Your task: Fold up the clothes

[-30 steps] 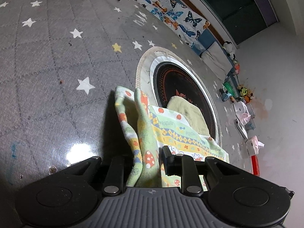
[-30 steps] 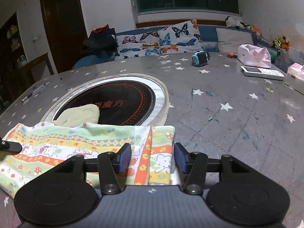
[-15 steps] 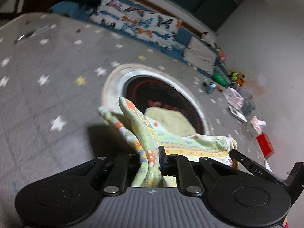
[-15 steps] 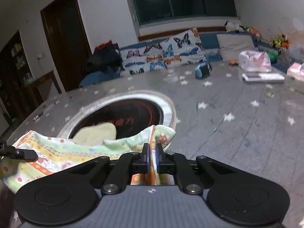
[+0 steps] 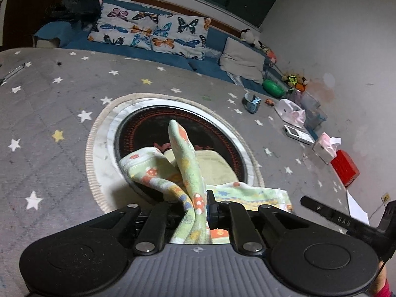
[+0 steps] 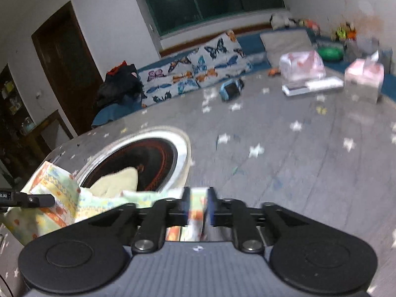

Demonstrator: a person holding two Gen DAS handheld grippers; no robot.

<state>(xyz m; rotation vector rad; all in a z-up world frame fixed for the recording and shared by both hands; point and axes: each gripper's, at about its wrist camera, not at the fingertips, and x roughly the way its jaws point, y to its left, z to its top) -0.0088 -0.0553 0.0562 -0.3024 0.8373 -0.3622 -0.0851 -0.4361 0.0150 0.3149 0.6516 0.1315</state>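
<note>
A patterned green, yellow and orange cloth point(image 5: 185, 163) is lifted off the grey star-print table point(image 5: 49, 128), its near edge bunched upward. My left gripper point(image 5: 198, 198) is shut on that bunched edge. In the right wrist view the same cloth point(image 6: 61, 198) sags to the left. My right gripper point(image 6: 198, 203) has the other corner between its pads, filling the gap while the jaws are opening; this view is blurred. A pale yellow cloth point(image 5: 215, 163) lies on the round black hotplate point(image 5: 148, 128) beneath. Each gripper's finger shows at the edge of the other's view.
Along the table's far right stand a blue gadget point(image 5: 251, 101), a white remote point(image 5: 297, 133), tissue packs point(image 5: 325, 146) and a red box point(image 5: 345, 168). A blue couch with butterfly cushions point(image 5: 153, 34) runs behind the table. A dark door point(image 6: 66, 66) is at the left.
Both grippers closed on the patterned cloth and rose with it. The flat cloth now hangs bunched above the hotplate. The right jaws stand a little wider than half a second ago.
</note>
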